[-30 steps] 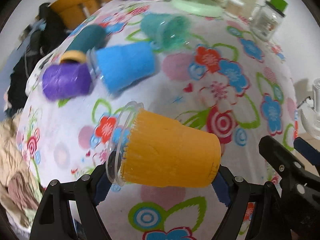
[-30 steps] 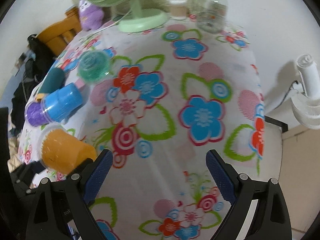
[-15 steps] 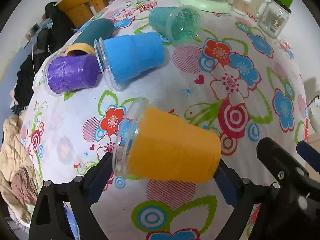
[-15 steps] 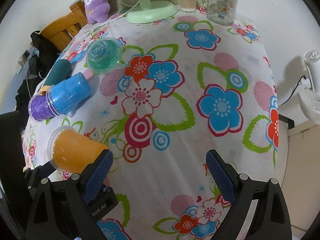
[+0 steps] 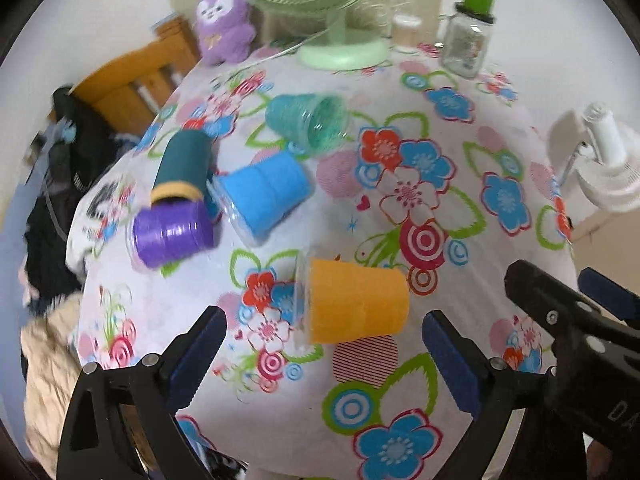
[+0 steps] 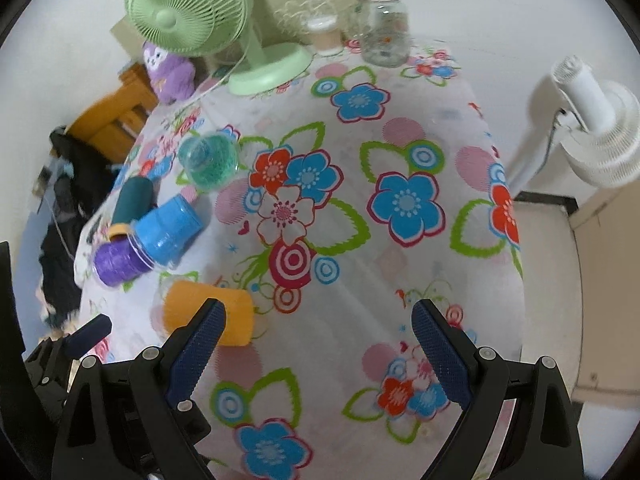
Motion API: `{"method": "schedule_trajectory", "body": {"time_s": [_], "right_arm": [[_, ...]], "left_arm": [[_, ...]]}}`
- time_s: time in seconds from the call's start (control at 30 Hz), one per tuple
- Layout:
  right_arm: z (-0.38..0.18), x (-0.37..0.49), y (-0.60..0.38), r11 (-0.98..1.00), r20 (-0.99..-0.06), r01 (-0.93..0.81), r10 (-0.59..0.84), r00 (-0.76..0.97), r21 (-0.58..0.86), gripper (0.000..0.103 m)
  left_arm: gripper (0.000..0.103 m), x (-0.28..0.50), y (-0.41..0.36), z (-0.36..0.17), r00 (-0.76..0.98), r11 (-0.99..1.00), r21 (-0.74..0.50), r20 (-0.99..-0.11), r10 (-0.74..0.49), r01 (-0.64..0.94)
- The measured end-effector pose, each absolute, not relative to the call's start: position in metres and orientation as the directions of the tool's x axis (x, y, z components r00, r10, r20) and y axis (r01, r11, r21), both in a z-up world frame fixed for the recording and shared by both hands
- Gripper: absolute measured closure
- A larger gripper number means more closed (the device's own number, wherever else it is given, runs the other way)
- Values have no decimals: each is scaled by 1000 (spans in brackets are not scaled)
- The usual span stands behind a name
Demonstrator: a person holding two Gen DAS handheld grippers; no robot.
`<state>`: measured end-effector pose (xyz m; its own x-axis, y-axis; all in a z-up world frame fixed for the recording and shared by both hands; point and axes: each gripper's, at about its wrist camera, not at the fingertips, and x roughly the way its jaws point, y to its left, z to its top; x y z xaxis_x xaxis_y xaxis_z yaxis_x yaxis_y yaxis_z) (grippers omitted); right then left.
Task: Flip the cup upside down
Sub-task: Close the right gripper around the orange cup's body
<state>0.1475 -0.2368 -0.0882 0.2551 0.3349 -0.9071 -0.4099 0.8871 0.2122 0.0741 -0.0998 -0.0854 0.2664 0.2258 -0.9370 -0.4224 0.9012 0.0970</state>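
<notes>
An orange cup (image 5: 354,302) lies on its side on the flowered tablecloth, rim to the left; it also shows in the right wrist view (image 6: 216,316), partly behind a finger. My left gripper (image 5: 324,344) is open, its fingers apart on either side of the cup and a little short of it, not touching. My right gripper (image 6: 318,336) is open and empty over the table, to the right of the cup. Blue (image 5: 264,196), purple (image 5: 172,234), teal-green (image 5: 308,124) and dark teal (image 5: 182,168) cups lie on their sides farther back.
A green desk fan (image 6: 224,28), a purple plush owl (image 5: 224,20), a glass jar with a green lid (image 6: 380,20) and a small container (image 6: 324,34) stand at the far edge. A wooden chair (image 5: 132,84) is at left, a white fan (image 6: 592,124) at right.
My left gripper has let go of the orange cup and pulled back; the cup now lies on the table. Both grippers have drawn back, so more of the table shows.
</notes>
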Motion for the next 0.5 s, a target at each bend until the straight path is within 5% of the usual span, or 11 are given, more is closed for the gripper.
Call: {"method": "schedule_trajectory", "body": {"time_s": [0.5], "right_arm": [[-84,101,-208,964,-910,-3,251,330,264,7]], "left_arm": [[4,84,-57,-74,347,989,137,-926,149,-60]]}}
